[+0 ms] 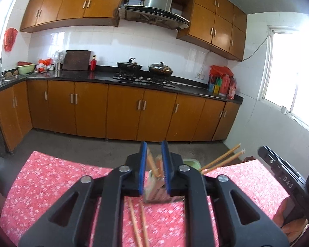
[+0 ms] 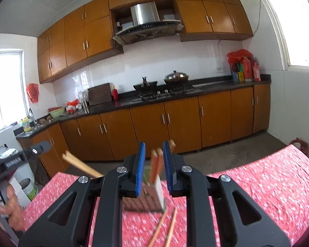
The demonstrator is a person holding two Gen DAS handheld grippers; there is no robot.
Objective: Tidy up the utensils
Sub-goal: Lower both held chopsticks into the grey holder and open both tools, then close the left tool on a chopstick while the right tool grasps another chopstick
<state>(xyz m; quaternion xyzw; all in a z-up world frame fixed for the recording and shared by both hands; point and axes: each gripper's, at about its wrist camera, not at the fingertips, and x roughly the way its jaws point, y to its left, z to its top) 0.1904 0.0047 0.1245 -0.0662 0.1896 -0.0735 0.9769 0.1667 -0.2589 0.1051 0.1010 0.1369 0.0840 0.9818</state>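
Note:
My left gripper (image 1: 154, 146) hovers over the red flowered tablecloth (image 1: 51, 185), jaws a little apart and open, pads pressing on nothing. Just beyond them stands a blurred beige utensil holder (image 1: 156, 191) with chopstick ends (image 1: 154, 164) sticking up. Two more chopsticks (image 1: 222, 160) lean out to the right by a green part (image 1: 190, 162). A loose pair (image 1: 138, 222) lies under the gripper. My right gripper (image 2: 154, 146) is also open, with the holder (image 2: 152, 199) and its orange chopstick ends (image 2: 157, 161) seen through the gap. Loose chopsticks (image 2: 164, 226) lie in front.
The other gripper's black body shows at the right edge (image 1: 282, 177) and at the left edge (image 2: 20, 158), held by a hand (image 2: 10, 203). Beyond the table's far edge come bare floor (image 1: 82, 140) and orange kitchen cabinets (image 1: 123, 111). A bucket (image 2: 29, 187) stands left.

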